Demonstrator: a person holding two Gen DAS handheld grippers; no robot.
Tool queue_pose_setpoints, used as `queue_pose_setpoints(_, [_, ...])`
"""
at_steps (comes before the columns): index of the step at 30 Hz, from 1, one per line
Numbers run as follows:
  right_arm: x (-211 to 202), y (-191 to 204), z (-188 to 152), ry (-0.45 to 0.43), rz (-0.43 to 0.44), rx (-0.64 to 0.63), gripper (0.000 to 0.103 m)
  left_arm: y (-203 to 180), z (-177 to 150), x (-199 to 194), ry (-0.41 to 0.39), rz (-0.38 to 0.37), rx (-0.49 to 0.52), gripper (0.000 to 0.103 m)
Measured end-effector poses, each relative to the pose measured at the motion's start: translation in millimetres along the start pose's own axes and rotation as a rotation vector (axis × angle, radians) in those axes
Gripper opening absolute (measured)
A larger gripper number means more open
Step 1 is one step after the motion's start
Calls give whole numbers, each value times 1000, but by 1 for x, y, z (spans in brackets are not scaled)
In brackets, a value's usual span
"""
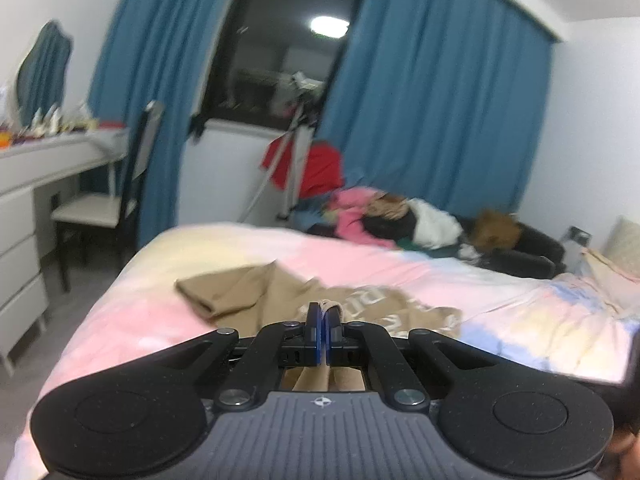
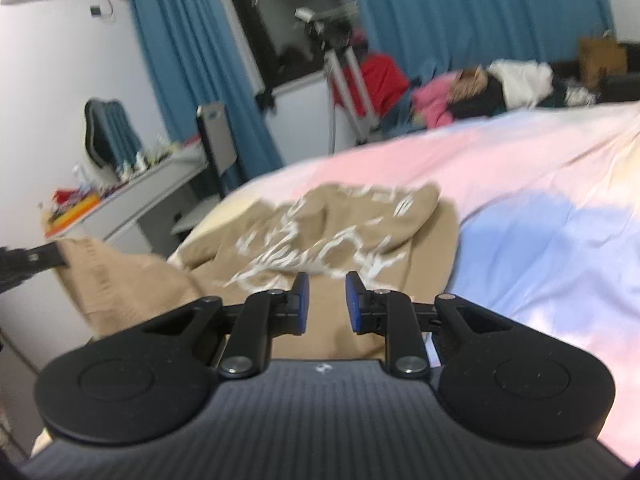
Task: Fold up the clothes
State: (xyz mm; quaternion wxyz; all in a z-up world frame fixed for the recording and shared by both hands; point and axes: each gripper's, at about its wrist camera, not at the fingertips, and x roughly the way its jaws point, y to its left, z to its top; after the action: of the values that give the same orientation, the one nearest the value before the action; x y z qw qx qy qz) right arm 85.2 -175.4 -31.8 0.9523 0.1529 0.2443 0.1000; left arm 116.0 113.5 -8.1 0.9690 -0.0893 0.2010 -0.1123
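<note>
The left gripper points slightly downward over the near edge of the bed. Its blue pads are pressed together on a pinch of tan cloth: a scrap of the sweater shows at the fingertips, and more of the fabric hangs in folds below the linkage. In the right wrist view the same gripper enters from the left edge, its dark tip clamped on a ribbed hem that is raised off the bed, with cloth draping down from it toward the mattress.

The sweater is tan with white lettering and lies rumpled on the near left part of the bed, on the pink and yellow stretch of the cover. In the left view one sleeve reaches out toward the bed's left edge, while the printed part runs off to the right of the fingertips.

The right gripper also tilts gently downward, hovering just above the sweater's near part. Its jaws stand apart, and plain tan fabric shows through the gap below them; the pads do not press on it.

Well beyond, at the far edge of the bed, lies a heap of pink, white and dark clothes, blurred.
</note>
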Motion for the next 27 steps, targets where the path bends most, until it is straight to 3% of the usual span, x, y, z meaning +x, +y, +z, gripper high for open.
queue_pose_setpoints(5, [15,13,-9,106,-26,-75,34,26,-6,5,13,69,-15,3])
queue_pose_setpoints(9, [19,31,-19,149,-1,-188,65,36,-14,19,45,99,-11,3])
queue_pose_setpoints(13, [33,49,-36,203,1,-330,63,46,-18,43,53,130,-21,3])
queue_pose_setpoints(19, [59,49,-49,212,-169,-390,63,62,-19,68,60,173,-63,2])
queue_pose_setpoints(27, [33,14,-18,-33,-273,-173,63,57,-28,80,147,164,-7,3])
